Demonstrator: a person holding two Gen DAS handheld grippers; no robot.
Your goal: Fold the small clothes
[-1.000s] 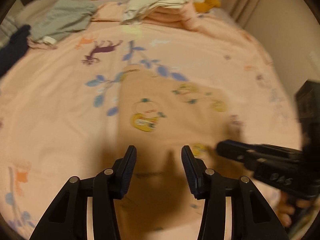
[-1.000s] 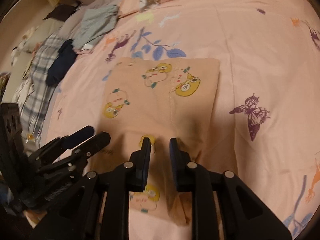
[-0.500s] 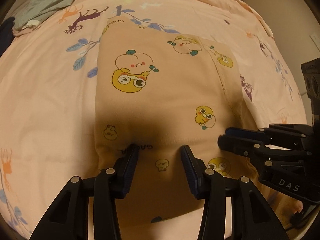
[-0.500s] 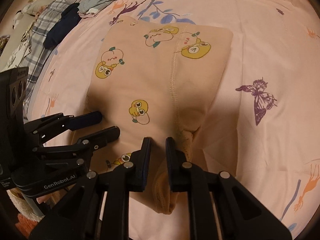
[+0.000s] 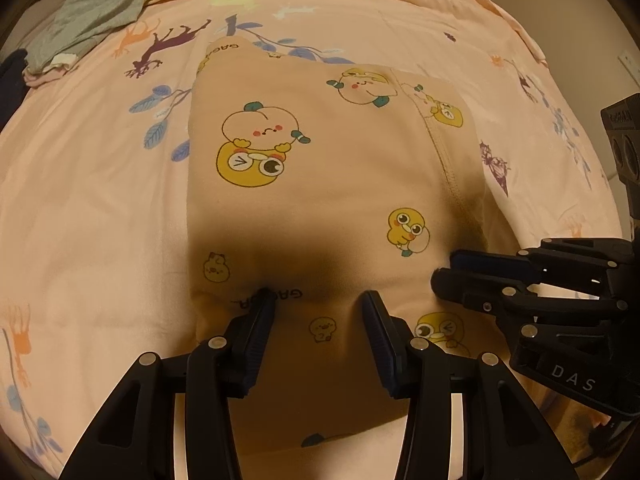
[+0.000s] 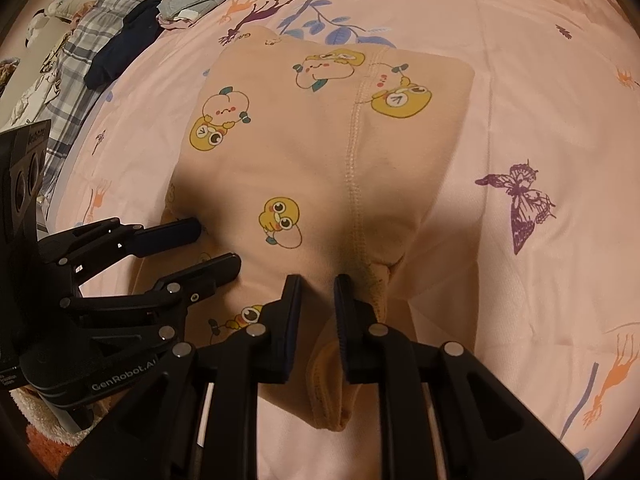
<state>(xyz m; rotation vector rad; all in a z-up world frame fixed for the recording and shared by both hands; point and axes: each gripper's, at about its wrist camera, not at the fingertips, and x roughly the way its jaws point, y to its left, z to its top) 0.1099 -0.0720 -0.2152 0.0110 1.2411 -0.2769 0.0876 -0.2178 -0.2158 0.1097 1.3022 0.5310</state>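
Left wrist view shows the peach cartoon-print garment (image 5: pixel 332 200) lying flat on the pink printed bedsheet (image 5: pixel 80 220), filling the middle of the frame. At the bottom centre the left gripper (image 5: pixel 318 312) hangs over the garment's near part with its jaws moderately apart and nothing clamped between them; cloth shows in the gap. The right gripper (image 5: pixel 444 268) reaches in from the right edge. Right wrist view has the right gripper (image 6: pixel 318 284) at bottom centre, jaws narrow, having just opened a little, poised at the bunched seam of the garment (image 6: pixel 320 152) without pinching it. A grey garment (image 5: pixel 96 24) and dark clothes (image 6: pixel 124 44) lie at the upper left.
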